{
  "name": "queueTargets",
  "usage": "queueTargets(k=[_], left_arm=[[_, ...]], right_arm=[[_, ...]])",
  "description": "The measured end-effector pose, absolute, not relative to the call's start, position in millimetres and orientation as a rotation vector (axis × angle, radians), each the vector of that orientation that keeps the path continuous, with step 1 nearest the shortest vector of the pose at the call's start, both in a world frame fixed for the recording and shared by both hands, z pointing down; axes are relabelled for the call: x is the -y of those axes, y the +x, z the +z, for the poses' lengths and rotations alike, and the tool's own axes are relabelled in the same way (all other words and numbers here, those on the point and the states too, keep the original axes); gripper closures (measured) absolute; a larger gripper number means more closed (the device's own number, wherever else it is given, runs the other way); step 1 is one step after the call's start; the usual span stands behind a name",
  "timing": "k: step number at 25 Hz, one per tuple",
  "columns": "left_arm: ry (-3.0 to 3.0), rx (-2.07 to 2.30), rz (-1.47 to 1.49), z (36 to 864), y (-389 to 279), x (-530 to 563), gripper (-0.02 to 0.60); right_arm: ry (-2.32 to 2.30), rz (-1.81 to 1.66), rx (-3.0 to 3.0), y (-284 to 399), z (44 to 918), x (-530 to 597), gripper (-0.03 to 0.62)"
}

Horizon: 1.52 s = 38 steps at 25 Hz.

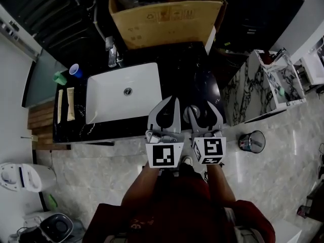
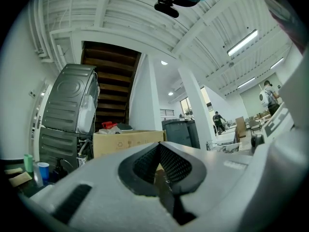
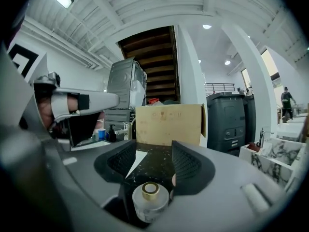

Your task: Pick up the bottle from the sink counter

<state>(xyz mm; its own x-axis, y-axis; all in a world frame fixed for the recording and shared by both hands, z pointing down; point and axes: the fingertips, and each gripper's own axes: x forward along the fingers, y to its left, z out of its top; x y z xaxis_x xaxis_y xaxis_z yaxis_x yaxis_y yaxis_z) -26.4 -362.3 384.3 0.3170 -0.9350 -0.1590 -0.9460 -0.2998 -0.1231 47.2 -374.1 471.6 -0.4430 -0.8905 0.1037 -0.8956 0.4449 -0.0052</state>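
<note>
Sink counter is carrying a cardboard box at its back edge and a white basin across its left and middle. Both grippers are hanging over the front right corner. Left gripper is showing jaws together, nothing in them. Right gripper is showing jaws apart, straddling the bottle, which is small, frosted and gold-capped. It is sitting deep between them and the pads are not pressing on it. The gripper is hiding the bottle in the head view, so I cannot tell if it is resting on the counter. Judging progress: the approach is looking done, clamp and lift are still remaining.
</note>
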Motion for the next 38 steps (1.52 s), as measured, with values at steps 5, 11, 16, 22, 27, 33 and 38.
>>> queueTargets(k=[5,11,16,22,27,33,38], left_arm=[[-2.392,-1.748,0.099,387,-29,361,0.578],[-2.387,-1.754,0.101,389,-29,360,0.578],[-2.383,-1.752,0.060,393,-31,361,0.578],[-2.362,-1.727,-0.009,396,-32,362,0.578],[-2.370,-1.762,0.016,398,-35,364,0.578],[-2.329,-1.720,-0.061,398,-38,366,0.578],[-2.355,-1.765,-0.020,401,-40,367,0.578]], right_arm=[[1.555,0.143,2.569,43,496,375,0.292],[1.486,0.198,2.540,37,526,377,0.252],[1.449,0.246,2.495,35,552,378,0.226],[1.422,0.301,2.447,36,580,380,0.209],[1.404,0.330,2.422,35,594,383,0.204],[1.381,0.352,2.405,34,607,386,0.203],[1.367,0.339,2.380,30,614,389,0.204]])
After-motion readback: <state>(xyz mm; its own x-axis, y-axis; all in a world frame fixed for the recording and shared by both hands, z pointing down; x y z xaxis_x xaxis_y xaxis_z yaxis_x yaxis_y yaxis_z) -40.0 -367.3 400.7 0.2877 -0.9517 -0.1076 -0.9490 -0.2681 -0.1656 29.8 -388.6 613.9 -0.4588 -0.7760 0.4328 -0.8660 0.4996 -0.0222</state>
